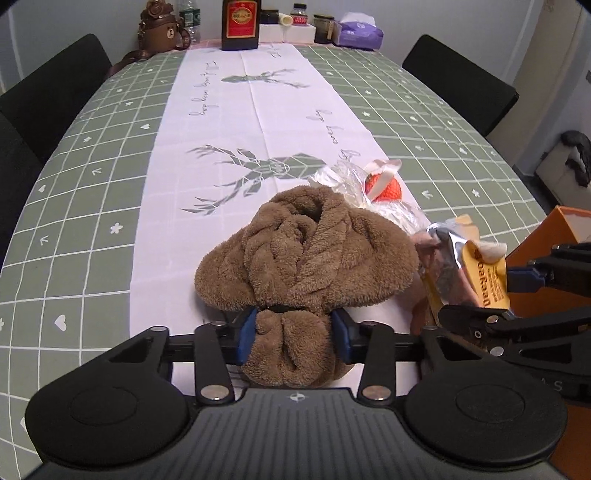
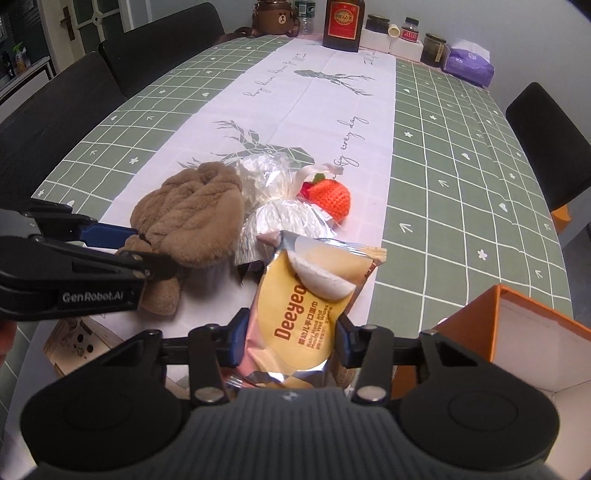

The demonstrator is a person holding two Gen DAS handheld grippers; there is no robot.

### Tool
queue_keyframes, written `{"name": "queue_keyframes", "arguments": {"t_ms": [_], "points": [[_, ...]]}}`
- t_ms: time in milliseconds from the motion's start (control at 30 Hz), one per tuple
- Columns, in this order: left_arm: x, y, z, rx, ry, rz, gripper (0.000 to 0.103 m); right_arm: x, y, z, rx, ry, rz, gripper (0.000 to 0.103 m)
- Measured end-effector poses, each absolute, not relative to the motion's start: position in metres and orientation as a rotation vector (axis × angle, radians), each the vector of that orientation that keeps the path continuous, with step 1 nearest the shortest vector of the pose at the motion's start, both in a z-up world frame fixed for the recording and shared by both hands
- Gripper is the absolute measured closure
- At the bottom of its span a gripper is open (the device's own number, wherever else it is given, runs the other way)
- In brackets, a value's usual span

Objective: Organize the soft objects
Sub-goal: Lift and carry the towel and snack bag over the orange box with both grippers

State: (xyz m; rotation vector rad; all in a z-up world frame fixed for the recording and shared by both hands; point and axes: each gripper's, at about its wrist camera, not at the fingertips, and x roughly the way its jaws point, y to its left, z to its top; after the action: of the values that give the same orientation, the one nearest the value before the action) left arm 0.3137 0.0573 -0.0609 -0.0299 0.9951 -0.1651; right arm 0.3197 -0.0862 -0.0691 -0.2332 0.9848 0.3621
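A brown plush towel, tied into a bundle with a black band, lies on the white table runner. My left gripper is shut on its lower tuft, both blue pads pressing the sides. A yellow and silver pack of wet wipes lies to the towel's right, and my right gripper is shut on its near end. The right wrist view also shows the towel with the left gripper coming in from the left. An orange crocheted strawberry and crinkled clear bags lie just beyond.
An open orange box stands at the near right table edge. At the far end are a dark bottle, jars, a purple tissue pack and a brown bear bag. Black chairs line both sides.
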Motion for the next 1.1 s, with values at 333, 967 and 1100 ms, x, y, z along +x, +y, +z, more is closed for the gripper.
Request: {"name": "queue_keyframes", "arguments": {"t_ms": [333, 967, 1100], "points": [[0.293, 0.058, -0.017, -0.037, 0.873, -0.169, 0.070, 0.305, -0.087, -0.047, -0.196, 0.954, 0.404, 0.069], [0.210, 0.047, 0.075, -0.072, 0.599, -0.194, 0.071, 0.229, -0.113, 0.046, -0.189, 0.711, 0.385, 0.069], [0.193, 0.037, 0.090, -0.070, 0.554, -0.195, 0.071, 0.204, -0.139, 0.064, -0.174, 0.666, 0.354, 0.069]]}}
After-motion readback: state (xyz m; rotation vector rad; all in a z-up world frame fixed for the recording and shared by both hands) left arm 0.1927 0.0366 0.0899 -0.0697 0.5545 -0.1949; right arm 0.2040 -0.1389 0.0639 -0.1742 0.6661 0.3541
